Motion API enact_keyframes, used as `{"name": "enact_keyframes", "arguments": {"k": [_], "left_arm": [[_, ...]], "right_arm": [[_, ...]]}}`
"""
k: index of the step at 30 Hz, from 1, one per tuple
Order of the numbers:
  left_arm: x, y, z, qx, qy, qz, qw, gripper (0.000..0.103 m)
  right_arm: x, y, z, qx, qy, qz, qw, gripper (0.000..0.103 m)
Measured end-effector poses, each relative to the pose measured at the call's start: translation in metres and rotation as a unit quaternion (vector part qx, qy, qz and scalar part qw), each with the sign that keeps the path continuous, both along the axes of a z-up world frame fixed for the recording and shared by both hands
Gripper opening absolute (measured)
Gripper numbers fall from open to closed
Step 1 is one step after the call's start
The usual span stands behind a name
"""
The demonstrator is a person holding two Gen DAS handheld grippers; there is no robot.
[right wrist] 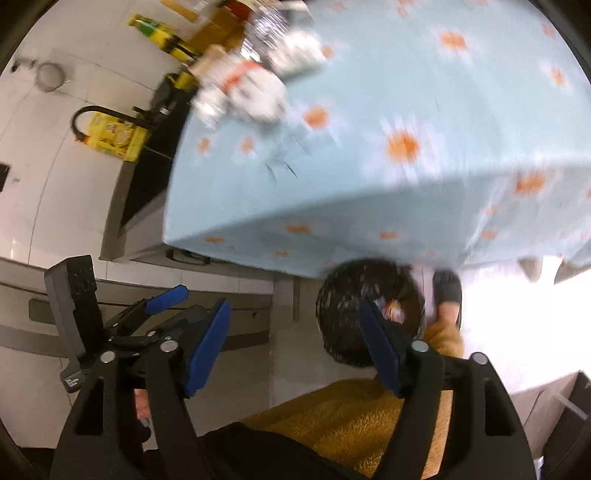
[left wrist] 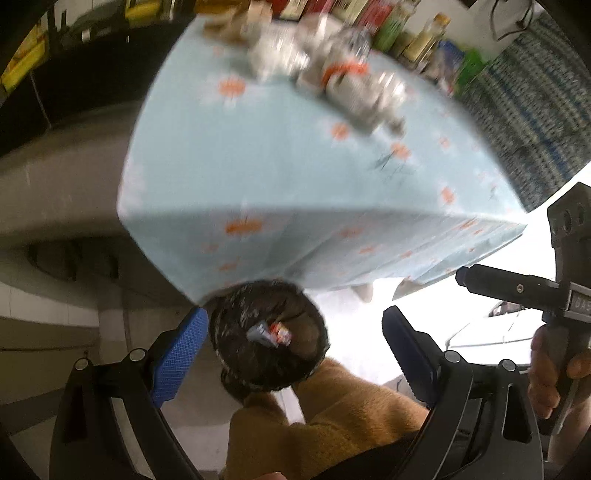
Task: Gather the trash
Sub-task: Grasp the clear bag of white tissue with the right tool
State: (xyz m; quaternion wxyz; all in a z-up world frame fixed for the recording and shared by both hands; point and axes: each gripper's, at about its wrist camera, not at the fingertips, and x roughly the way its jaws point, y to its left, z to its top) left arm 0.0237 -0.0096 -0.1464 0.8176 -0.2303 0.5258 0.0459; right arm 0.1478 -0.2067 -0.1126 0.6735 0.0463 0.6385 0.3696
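Note:
A black trash bin (left wrist: 267,334) stands on the floor at the table's near edge, with a small red and white wrapper (left wrist: 275,332) inside. It also shows in the right wrist view (right wrist: 354,314). My left gripper (left wrist: 291,354) is open and empty above the bin. My right gripper (right wrist: 295,347) is open and empty, just left of the bin; it also shows in the left wrist view (left wrist: 517,284). A blurred heap of crumpled wrappers and plastic trash (left wrist: 332,77) lies on the far part of the table (left wrist: 229,177), also visible in the right wrist view (right wrist: 251,88).
The table has a light blue cloth with orange flowers (right wrist: 406,147). Bottles and boxes (left wrist: 406,33) line its far edge. Yellow packages (right wrist: 114,136) and a dark cabinet stand left. The person's mustard trouser leg (left wrist: 332,413) and dark shoe (right wrist: 448,291) are beside the bin.

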Motion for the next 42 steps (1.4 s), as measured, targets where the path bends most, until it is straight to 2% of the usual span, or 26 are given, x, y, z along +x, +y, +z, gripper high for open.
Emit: {"name": "enact_keyframes", "arguments": {"k": [3,9,15,19,30,36,39,40,42], "left_arm": [[0.004,0.003,0.025,0.011,-0.026,0.003,0.9996,0.092],[0.013,0.01,0.052,0.018,-0.056,0.023,0.998,0.092],[0.017,0.017,0.066,0.023,-0.066,0.055,0.996,0.092],[0.021,0.016,0.067,0.019,-0.068,0.086,0.9939,0.092],[0.043,0.008,0.066,0.024,-0.051,0.159,0.9856,0.092],[0.051,0.004,0.067,0.027,-0.036,0.192,0.9804,0.092],[0.058,0.0,0.069,0.031,-0.034,0.196,0.9795,0.092],[0.06,0.0,0.069,0.032,-0.033,0.197,0.9793,0.092],[0.065,-0.002,0.07,0.035,-0.032,0.197,0.9793,0.092]], "right_arm": [[0.01,0.007,0.025,0.01,-0.032,0.01,0.999,0.073],[0.039,0.025,0.047,0.014,-0.071,0.029,0.997,0.073],[0.074,0.038,0.05,0.018,-0.087,0.052,0.995,0.073],[0.105,0.054,0.045,0.0,-0.111,0.074,0.991,0.073],[0.187,0.099,-0.001,-0.008,-0.063,0.124,0.99,0.073],[0.201,0.113,-0.013,0.002,-0.043,0.159,0.986,0.073],[0.2,0.119,-0.014,0.006,-0.05,0.174,0.983,0.073],[0.2,0.12,-0.018,0.002,-0.047,0.177,0.983,0.072],[0.201,0.122,-0.023,0.002,-0.032,0.182,0.983,0.057]]}}
